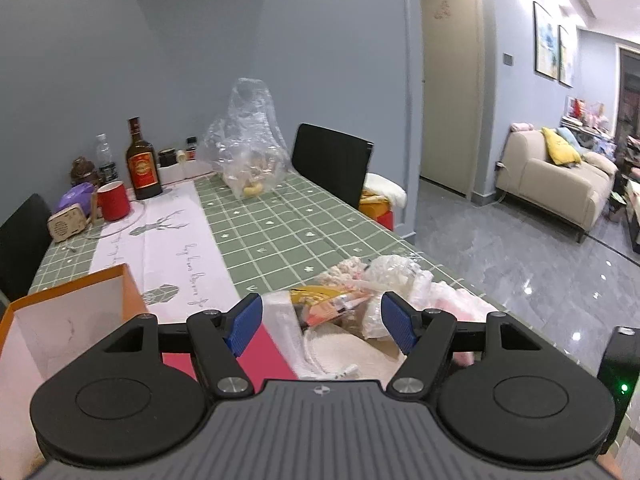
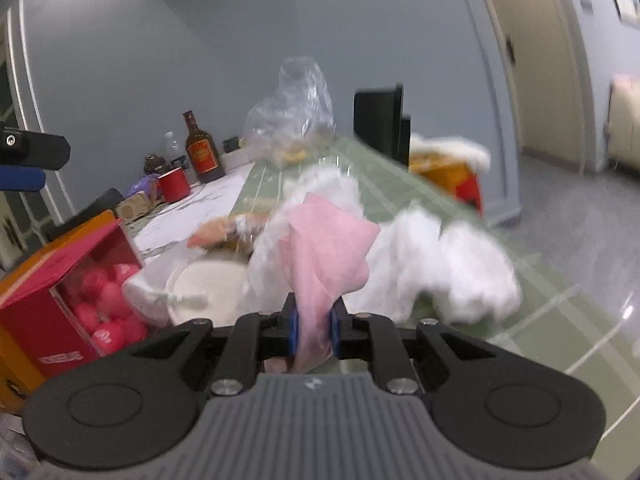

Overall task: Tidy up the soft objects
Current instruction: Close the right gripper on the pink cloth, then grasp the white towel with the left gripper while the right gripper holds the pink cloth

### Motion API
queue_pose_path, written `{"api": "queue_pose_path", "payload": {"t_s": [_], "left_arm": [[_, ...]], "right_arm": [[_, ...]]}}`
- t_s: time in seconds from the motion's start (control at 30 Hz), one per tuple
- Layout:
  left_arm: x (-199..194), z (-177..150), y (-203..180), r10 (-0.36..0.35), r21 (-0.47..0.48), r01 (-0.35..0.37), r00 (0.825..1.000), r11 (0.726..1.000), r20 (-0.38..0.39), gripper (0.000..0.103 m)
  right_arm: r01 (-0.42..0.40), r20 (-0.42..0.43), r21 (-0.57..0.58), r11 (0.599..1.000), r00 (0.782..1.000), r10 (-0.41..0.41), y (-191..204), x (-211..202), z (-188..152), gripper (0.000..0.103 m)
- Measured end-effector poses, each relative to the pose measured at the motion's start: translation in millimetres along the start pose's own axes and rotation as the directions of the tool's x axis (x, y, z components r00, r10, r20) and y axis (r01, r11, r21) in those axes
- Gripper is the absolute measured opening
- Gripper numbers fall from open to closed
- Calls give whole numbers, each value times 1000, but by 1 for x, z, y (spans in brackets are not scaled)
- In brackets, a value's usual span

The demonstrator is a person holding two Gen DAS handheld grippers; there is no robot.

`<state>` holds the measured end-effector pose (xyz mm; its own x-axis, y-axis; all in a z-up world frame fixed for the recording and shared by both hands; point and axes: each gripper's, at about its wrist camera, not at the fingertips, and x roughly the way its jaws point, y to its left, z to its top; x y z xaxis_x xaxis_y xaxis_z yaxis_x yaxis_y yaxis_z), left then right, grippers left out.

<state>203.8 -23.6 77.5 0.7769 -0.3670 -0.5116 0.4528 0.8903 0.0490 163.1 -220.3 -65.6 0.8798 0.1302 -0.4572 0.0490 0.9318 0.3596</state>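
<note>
Pink cloth (image 2: 320, 248) at centre frame is clamped in the right gripper (image 2: 314, 330), likely to lift it clear of the soft pile (image 1: 360, 304) on the table (image 1: 280, 232), while the left gripper (image 1: 322, 322) hovers unclenched over that pile beside the box (image 1: 72, 312) at lower left

I see soft pink cloth (image 2: 320, 248), fluffy white plush (image 2: 460, 272), crinkly clear plastic bag (image 1: 248, 136), glossy floor tiles (image 1: 520, 264).

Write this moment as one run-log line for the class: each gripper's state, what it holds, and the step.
step: lifting soft item | right gripper: shut on pink cloth | left gripper: open, holds nothing, above soft pile | orange box: open
</note>
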Motion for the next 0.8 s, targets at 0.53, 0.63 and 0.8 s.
{"api": "queue_pose_path", "payload": {"t_s": [0.53, 0.63, 0.8], "left_arm": [[61, -49, -60, 21, 325, 27, 989, 945, -143, 80], [65, -60, -68, -4, 424, 79, 984, 902, -176, 80], [66, -82, -82, 9, 572, 99, 983, 814, -183, 87]], "right_arm": [[-41, -21, 60, 997, 999, 43, -10, -6, -7, 17], [-42, -22, 69, 997, 999, 43, -13, -7, -7, 17], [-29, -26, 114, 993, 999, 33, -22, -6, -6, 17]]}}
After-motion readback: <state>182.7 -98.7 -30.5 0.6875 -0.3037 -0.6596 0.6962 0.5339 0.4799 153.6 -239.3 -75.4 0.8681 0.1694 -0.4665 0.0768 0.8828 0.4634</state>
